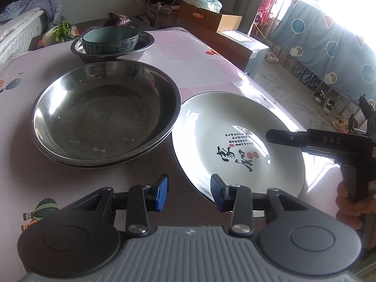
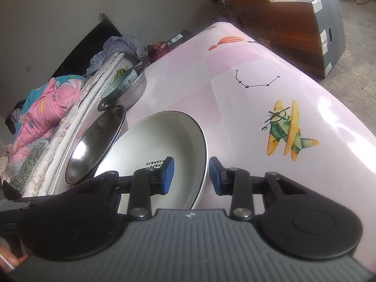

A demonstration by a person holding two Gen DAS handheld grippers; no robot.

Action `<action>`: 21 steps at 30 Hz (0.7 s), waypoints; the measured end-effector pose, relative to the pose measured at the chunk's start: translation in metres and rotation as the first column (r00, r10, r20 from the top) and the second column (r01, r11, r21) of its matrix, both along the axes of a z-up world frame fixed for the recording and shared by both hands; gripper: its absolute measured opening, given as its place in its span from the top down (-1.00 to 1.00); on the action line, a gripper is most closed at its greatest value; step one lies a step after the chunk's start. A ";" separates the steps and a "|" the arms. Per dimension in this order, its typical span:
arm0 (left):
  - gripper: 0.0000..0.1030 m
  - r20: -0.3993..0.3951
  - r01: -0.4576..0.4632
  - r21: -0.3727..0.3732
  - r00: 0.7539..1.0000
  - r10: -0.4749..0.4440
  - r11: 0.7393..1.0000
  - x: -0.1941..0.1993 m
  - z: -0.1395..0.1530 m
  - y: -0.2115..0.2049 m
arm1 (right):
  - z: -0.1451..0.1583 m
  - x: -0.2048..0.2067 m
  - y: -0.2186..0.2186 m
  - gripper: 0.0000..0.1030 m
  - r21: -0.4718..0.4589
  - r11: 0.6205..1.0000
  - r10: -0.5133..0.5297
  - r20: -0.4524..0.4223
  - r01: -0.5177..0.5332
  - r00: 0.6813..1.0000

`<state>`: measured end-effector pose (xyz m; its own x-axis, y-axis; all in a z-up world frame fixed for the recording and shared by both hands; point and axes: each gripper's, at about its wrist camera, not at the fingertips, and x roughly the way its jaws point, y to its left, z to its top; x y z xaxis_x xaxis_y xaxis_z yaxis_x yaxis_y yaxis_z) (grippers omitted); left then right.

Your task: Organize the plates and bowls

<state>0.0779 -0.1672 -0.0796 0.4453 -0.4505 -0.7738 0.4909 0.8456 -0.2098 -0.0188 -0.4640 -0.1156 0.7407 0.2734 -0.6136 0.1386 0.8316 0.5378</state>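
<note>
Left claw (image 1: 189, 192): blue pads spread, nothing between them; it hovers over the near rim of the white plate, one pad above the rim, the other above bare bench.
Right claw (image 2: 191, 176): pads spread and straddling the plate's rim at the bench's near edge, one pad over the plate's well, one outside; no pad visibly presses the rim.
White plate (image 1: 237, 143): lies flat near the near edge of the bench (image 1: 206, 70), rim just beside, perhaps touching, the steel basins. A second rim appears beneath it in the right wrist view, so it may be a stack of two.
Steel basins (image 1: 105, 117): two or more nested, wide and shallow, toward the bench's left edge.
Far stack: a teal bowl (image 1: 110, 40) sits inside a smaller steel bowl (image 1: 143, 45) near the far left corner.
Step in hand (judged): positioning for a rim grasp on the white plate; no grasp yet.
Next move (judged): lower the right claw so the rim sits fully between the pads, close, then lift level; the glazed rim is likely slippery.
Writing: "DAS" on the right claw's body, seen from the left wrist; black brush calligraphy, small columns of characters and red seals on the plate, not readable; a band of characters around the teal bowl, not readable.
</note>
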 end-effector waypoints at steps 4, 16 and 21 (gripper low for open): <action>0.57 -0.005 0.000 -0.017 1.000 0.000 1.000 0.002 -0.001 -0.001 | 0.001 0.004 0.005 0.42 -0.033 0.999 0.011 0.001 -0.011 1.000; 0.63 0.015 -0.003 -0.004 1.000 0.003 1.000 -0.001 0.001 -0.004 | -0.003 0.004 0.001 0.56 -0.008 1.000 -0.018 -0.010 0.018 1.000; 0.63 0.014 -0.003 0.004 1.000 0.003 1.000 -0.003 0.002 -0.002 | -0.003 0.001 0.004 0.56 -0.007 1.000 -0.016 -0.021 0.016 1.000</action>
<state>0.0747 -0.1689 -0.0773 0.4570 -0.4461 -0.7695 0.4913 0.8478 -0.1997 -0.0174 -0.4603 -0.1186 0.7316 0.2572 -0.6313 0.1635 0.8329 0.5288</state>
